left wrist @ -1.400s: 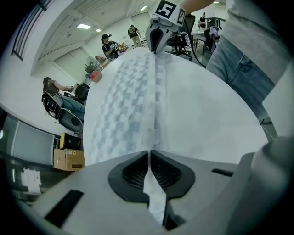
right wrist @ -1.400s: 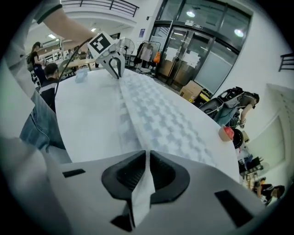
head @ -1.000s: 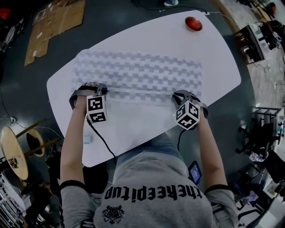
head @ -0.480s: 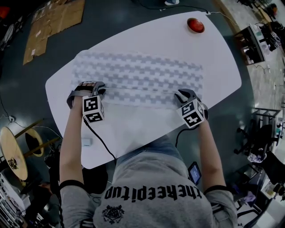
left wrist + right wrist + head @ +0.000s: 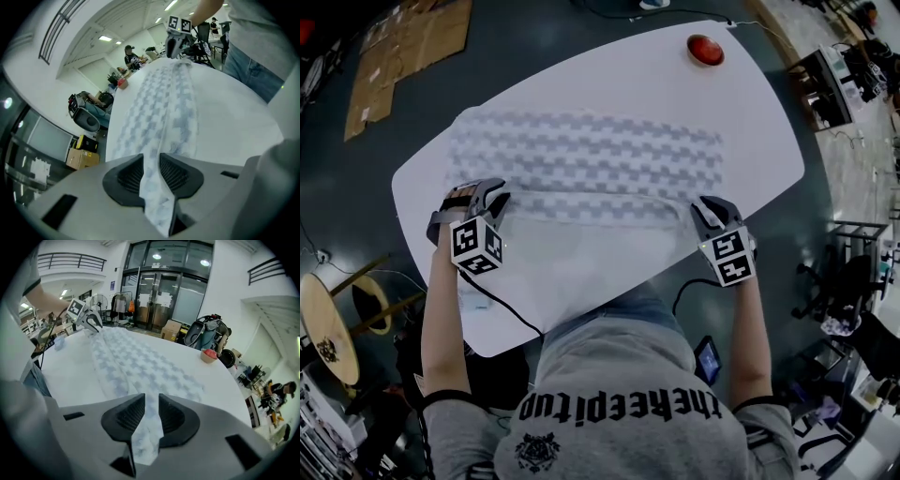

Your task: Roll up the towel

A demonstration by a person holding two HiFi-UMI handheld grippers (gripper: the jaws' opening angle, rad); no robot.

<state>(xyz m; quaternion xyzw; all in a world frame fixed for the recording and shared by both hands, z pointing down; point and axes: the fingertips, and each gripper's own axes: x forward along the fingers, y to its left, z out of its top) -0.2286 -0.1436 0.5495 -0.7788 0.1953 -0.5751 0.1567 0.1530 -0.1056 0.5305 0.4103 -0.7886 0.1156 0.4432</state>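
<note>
A pale towel (image 5: 586,159) with a grey block pattern lies spread lengthwise on the white table (image 5: 750,141). My left gripper (image 5: 492,199) is at its near left corner and my right gripper (image 5: 705,211) at its near right corner. In the left gripper view the towel (image 5: 161,101) runs up between the pads of the left gripper (image 5: 151,171); these jaws are opening, with the cloth still touching both pads. In the right gripper view a strip of towel (image 5: 136,364) fills the gap of the right gripper (image 5: 151,412), pinched. The held edge is lifted slightly off the table.
A red round object (image 5: 705,49) sits at the table's far right end. A cable (image 5: 502,309) trails from the left gripper over the near table edge. My body stands against the near edge. Chairs, boxes and gear surround the table on the floor.
Both grippers have drawn back toward me, spread a little outward and risen, rolling their marker cubes. The towel's near edge came along with them.
</note>
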